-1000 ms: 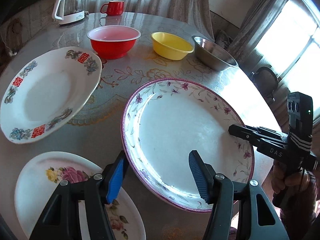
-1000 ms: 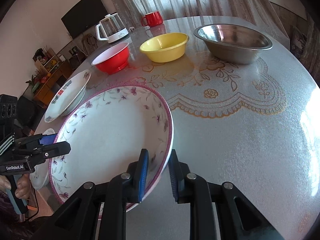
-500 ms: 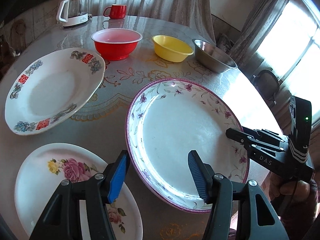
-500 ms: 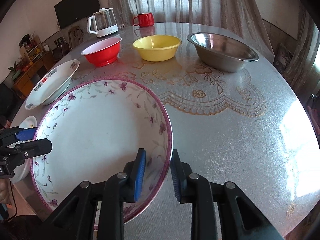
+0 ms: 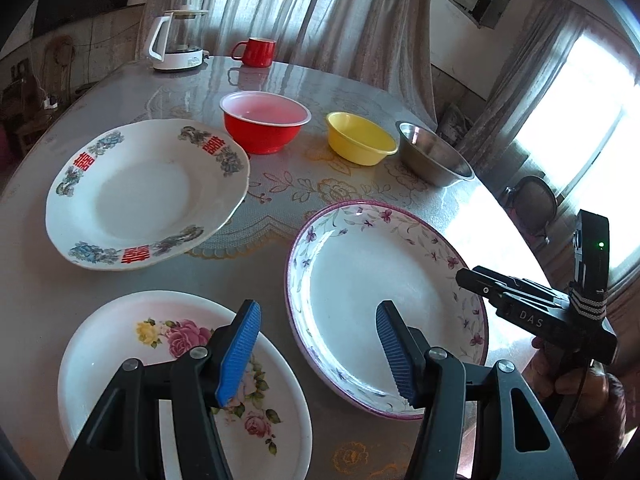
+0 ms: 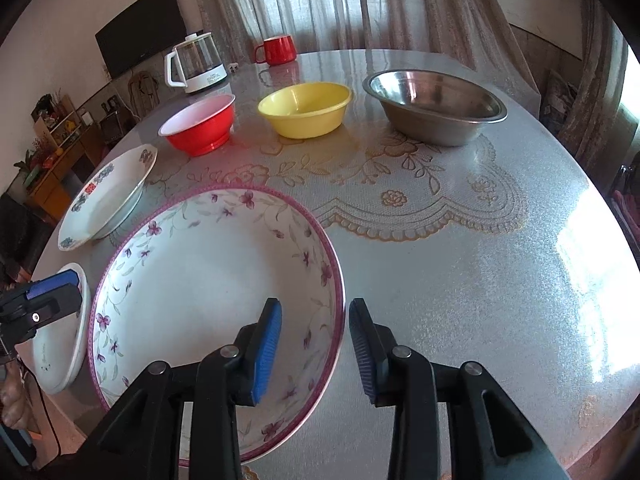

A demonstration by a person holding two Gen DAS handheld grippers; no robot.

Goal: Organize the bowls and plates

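A purple-rimmed floral plate [image 5: 384, 288] [image 6: 208, 280] lies flat on the table near the front edge. My right gripper [image 6: 314, 348] is open with its jaws either side of the plate's near rim, not gripping it; it also shows in the left wrist view [image 5: 472, 278]. My left gripper [image 5: 316, 344] is open and empty, above the gap between that plate and a rose-pattern plate [image 5: 160, 360]. A plate with red characters [image 5: 140, 188] lies at the left. Red bowl [image 5: 264, 120], yellow bowl [image 5: 360, 142] and steel bowl [image 5: 434, 156] stand in a row behind.
A white kettle [image 5: 176, 40] and a red mug [image 5: 256, 51] stand at the table's far edge. The round table [image 6: 460, 260] has a lace-pattern cover. A chair [image 5: 532, 204] stands off the table's right edge.
My right gripper has opened and let go of the purple-rimmed plate, which now lies flat on the table. My left gripper has drawn back and up a little.
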